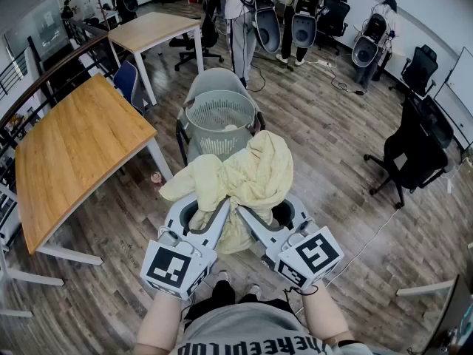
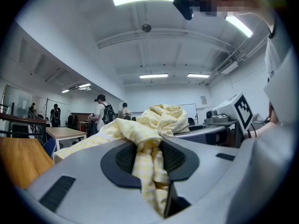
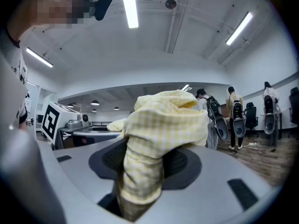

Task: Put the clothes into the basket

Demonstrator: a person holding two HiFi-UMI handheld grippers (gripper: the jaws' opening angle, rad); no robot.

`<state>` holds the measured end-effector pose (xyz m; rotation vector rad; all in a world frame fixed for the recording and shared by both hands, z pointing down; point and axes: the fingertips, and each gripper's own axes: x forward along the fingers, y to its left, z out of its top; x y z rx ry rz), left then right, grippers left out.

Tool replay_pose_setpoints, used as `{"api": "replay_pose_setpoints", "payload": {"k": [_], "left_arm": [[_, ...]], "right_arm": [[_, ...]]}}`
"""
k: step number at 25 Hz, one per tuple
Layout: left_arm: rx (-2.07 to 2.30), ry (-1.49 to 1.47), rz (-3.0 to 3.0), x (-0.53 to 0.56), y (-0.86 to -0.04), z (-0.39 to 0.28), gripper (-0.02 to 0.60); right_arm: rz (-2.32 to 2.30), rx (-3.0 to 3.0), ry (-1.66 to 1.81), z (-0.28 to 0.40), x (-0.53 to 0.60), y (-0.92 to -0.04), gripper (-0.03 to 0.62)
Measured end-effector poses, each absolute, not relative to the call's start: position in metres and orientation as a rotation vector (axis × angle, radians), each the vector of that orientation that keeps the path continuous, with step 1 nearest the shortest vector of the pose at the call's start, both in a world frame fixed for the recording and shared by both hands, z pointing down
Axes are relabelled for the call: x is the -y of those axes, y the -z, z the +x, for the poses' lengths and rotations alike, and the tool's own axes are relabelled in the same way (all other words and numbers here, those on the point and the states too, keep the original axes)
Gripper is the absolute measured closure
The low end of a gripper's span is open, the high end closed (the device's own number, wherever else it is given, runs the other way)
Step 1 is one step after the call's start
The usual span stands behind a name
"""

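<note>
A pale yellow checked garment (image 1: 247,180) hangs bunched between both grippers, held level above the wooden floor. My left gripper (image 1: 222,211) is shut on a fold of the garment (image 2: 147,160), which runs down between its dark pads. My right gripper (image 1: 247,217) is shut on a thicker bundle of the same garment (image 3: 149,153). The two grippers stand side by side, tips close together. Just beyond the cloth stands the light grey laundry basket (image 1: 219,117), resting on a grey chair, with something pale at its bottom.
A wooden table (image 1: 74,150) stands to the left, with another table (image 1: 151,28) further back. A black office chair (image 1: 414,154) is at the right. Several people (image 1: 240,13) with backpack rigs stand at the far end of the room.
</note>
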<state>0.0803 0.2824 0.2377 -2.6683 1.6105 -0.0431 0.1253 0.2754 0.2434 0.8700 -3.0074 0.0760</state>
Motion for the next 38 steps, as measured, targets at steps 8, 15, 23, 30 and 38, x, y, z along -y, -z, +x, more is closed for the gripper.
{"api": "replay_pose_setpoints", "payload": {"k": [8, 15, 23, 30, 38], "left_arm": [[-1.638, 0.045, -2.647, -0.287, -0.234, 0.072, 0.479], [-1.654, 0.036, -2.640, -0.287, -0.234, 0.059, 0.479], [-1.655, 0.019, -2.648, -0.274, -0.237, 0.038, 0.479], [-1.603, -0.009, -2.659, -0.256, -0.237, 0.013, 0.477], [-1.522, -0.027, -2.733, -0.228, -0.245, 0.008, 0.477]], "right_arm": [[0.840, 3.013, -0.064, 0.116, -0.279, -0.240, 0.388], [0.822, 3.014, -0.055, 0.104, -0.279, -0.240, 0.389], [0.834, 3.004, -0.086, 0.083, -0.265, -0.243, 0.385], [0.865, 2.999, -0.037, 0.060, -0.248, -0.241, 0.384], [0.964, 2.943, -0.064, 0.056, -0.225, -0.247, 0.385]]}}
